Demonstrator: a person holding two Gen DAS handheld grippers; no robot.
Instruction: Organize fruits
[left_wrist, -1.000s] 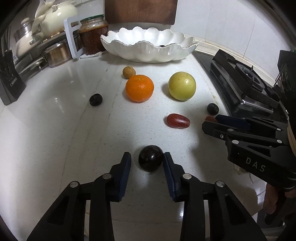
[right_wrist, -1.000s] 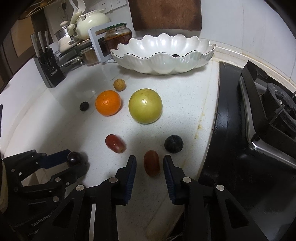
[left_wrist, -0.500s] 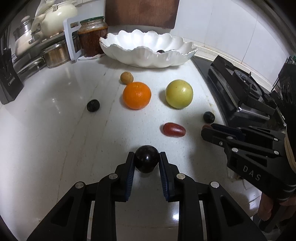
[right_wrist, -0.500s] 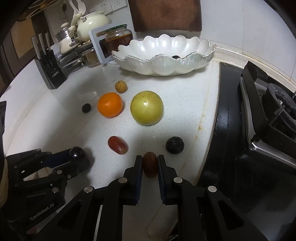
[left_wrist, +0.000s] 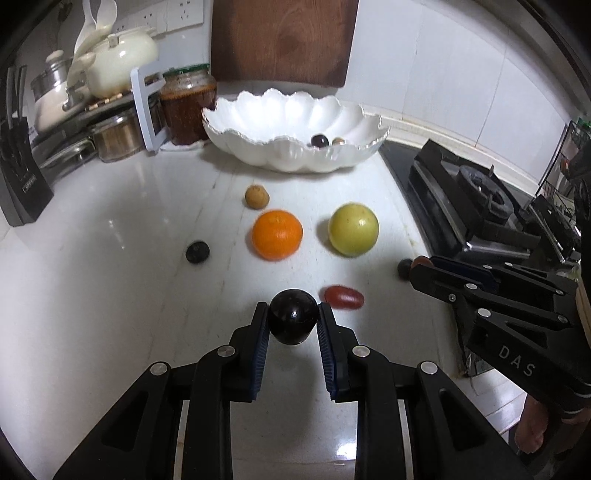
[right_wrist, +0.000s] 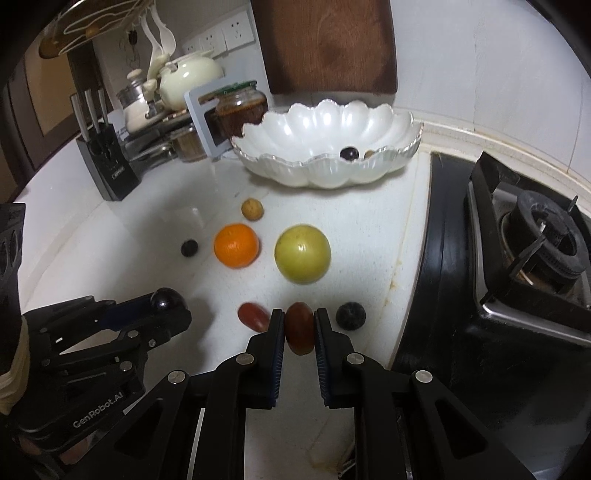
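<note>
My left gripper (left_wrist: 292, 320) is shut on a dark round plum (left_wrist: 293, 321) and holds it above the white counter. My right gripper (right_wrist: 300, 326) is shut on a dark red oval fruit (right_wrist: 300, 327), also lifted. On the counter lie an orange (left_wrist: 277, 234), a yellow-green apple (left_wrist: 353, 229), a small tan fruit (left_wrist: 257, 196), a red oval fruit (left_wrist: 344, 297) and two small dark fruits (left_wrist: 197, 252) (right_wrist: 350, 315). The white scalloped bowl (left_wrist: 258, 125) at the back holds two small fruits (left_wrist: 320, 140).
A black gas stove (right_wrist: 517, 236) fills the right side. A knife block (right_wrist: 107, 162), a jar (left_wrist: 188, 103), pots and a teapot (left_wrist: 118, 62) stand at the back left. A wooden board (left_wrist: 280, 40) leans on the wall behind the bowl.
Both grippers closed on their fruits, the left on the dark plum and the right on the dark red fruit, then lifted them off the counter toward the bowl.
</note>
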